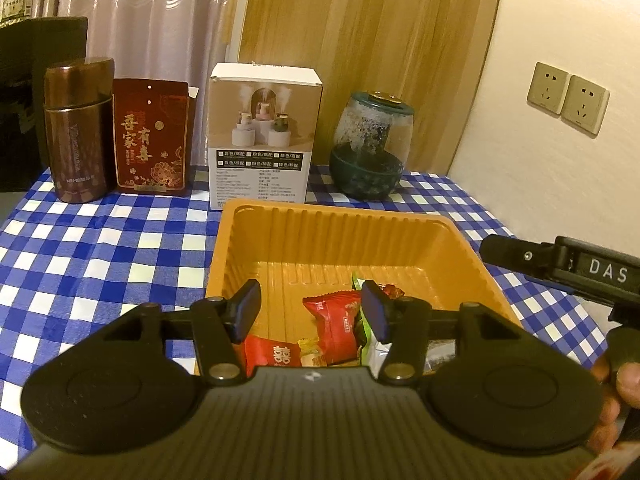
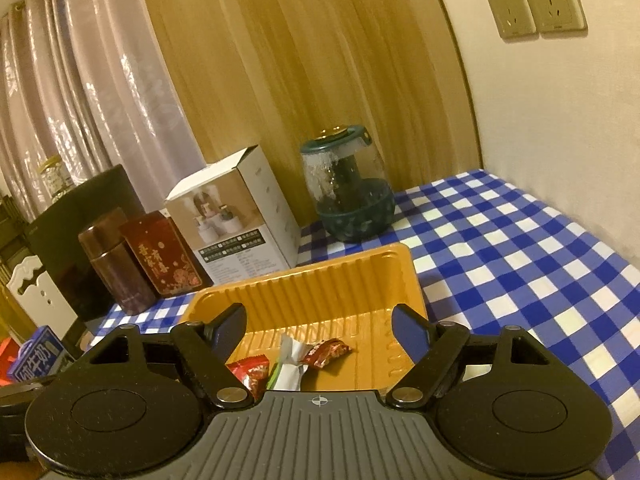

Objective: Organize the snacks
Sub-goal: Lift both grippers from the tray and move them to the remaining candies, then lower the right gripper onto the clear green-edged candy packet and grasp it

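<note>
**Both tongs hanging open over the snack tray**

The left tongs (image 1: 310, 310) are hovering above the near end of the ribbed, golden-yellow plastic tray (image 1: 332, 220), blue pads apart and gripping nothing. The right tongs (image 2: 318, 330) are doing the same from the tray's other side, jaws spread wide and empty; in the left view the right tool's black arm is reaching in from the right edge, beside the tray's right rim.

The wrapped snacks are lying loose in the tray's near half. At least five are showing: a bright red packet (image 1: 338, 320), a red one with white characters (image 1: 270, 354), a small yellow-and-orange piece (image 1: 311, 354), a green-and-white wrapper (image 2: 289, 364) and a dark red foil sweet (image 2: 326, 352). The tool bodies are hiding part of the pile, so the full count cannot be told.

The tray is sitting on the bench, which is wearing a blue-and-white checked cloth (image 1: 100, 248). Four things are standing in a row along the far edge behind it — a brown metal flask (image 1: 78, 132), a dark red carton with gold characters (image 1: 152, 136), a white cardboard humidifier box (image 1: 264, 136) just behind the tray's far rim, and a clear glass jar with a dark green base and lid (image 1: 370, 148). Two beige wall sockets (image 1: 568, 96) are sitting side by side on the wall to the right, and pale curtains are hanging behind the row.
</note>
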Demonstrator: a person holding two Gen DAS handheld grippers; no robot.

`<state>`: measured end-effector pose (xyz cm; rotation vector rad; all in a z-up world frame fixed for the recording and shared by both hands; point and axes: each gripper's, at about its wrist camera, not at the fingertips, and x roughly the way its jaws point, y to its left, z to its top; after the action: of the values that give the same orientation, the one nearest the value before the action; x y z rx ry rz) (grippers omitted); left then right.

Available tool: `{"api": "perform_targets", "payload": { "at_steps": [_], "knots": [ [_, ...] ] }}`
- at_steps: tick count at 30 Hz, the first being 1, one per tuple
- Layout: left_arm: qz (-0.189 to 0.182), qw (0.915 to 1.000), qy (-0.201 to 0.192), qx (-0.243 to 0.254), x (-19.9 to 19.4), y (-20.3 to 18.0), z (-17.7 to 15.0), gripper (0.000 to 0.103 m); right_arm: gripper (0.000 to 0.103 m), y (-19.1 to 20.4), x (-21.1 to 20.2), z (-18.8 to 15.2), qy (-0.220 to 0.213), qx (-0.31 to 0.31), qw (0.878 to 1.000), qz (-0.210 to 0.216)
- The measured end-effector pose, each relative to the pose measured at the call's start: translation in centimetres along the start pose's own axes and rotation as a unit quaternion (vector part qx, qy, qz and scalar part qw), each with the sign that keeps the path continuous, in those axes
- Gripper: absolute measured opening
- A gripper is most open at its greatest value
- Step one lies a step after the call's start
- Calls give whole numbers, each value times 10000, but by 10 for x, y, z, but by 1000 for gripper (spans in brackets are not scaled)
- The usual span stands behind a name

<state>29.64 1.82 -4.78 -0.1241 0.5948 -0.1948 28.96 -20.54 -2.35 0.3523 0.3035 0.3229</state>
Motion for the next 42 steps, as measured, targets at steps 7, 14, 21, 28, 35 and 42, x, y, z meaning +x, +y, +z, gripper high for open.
{"api": "perform_targets", "payload": {
  "at_steps": [7,14,21,28,35,42],
  "knots": [
    [64,9999,-39,105,-15,0,-5,57,79,6,-20,-9,-84,-335,9994,-32],
    [148,9998,-18,159,-36,3,-19,57,79,9,-45,-23,-201,-616,9978,-156],
    [167,9997,77,133,-57,3,-34,57,79,9,-66,-38,-63,-510,9985,-167],
    [264,9993,249,57,-74,7,-49,59,79,15,-78,-54,264,-601,9978,-89],
    [377,9986,382,34,-83,13,-60,64,79,19,-79,-69,646,-533,9965,-61],
    [554,9963,614,244,-73,18,-68,69,79,27,-73,-78,816,-713,9941,12]
  ]
}}
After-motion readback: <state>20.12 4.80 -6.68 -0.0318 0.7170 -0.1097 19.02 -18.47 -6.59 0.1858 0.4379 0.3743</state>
